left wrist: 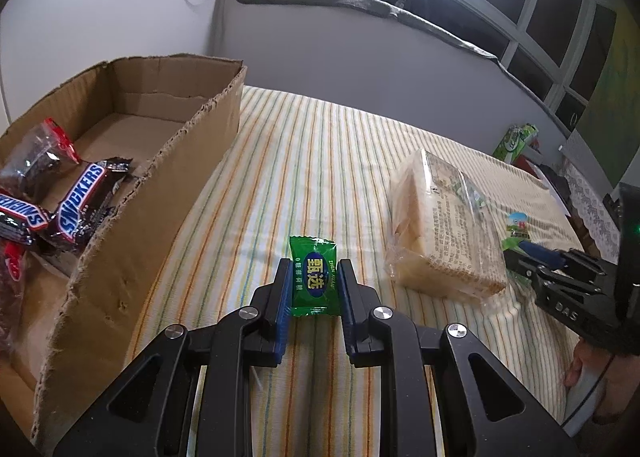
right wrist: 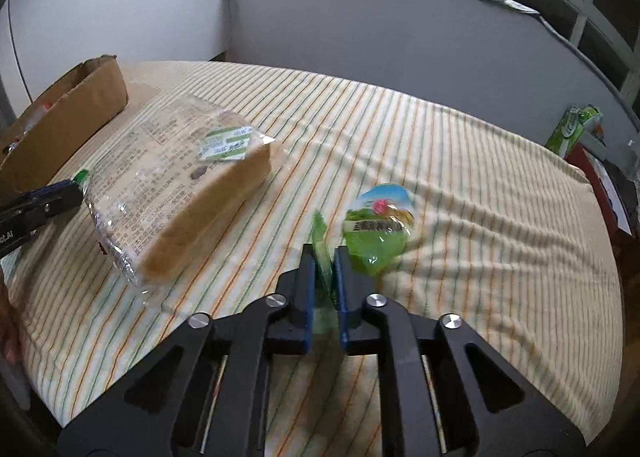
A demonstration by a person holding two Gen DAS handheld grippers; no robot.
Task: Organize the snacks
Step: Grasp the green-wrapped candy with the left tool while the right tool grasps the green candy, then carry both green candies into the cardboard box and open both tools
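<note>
Left gripper (left wrist: 313, 277), right gripper (right wrist: 322, 263) both clamped

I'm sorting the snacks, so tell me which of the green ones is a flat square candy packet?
The green candy packet clamped in the left tool. The green piece in the right tool belongs to a round jelly cup.

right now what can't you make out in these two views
- Near part of the torn brown cardboard box, left wrist view: cut off by the picture edge, so its full contents are unknown.
- Thin green wrapper pinched in the right gripper, right wrist view: edge-on and blurred, print unreadable.
- Small print on the clear-wrapped sliced bread loaf: too small to read.
- Green carton at the bed's far edge: partly hidden.
</note>
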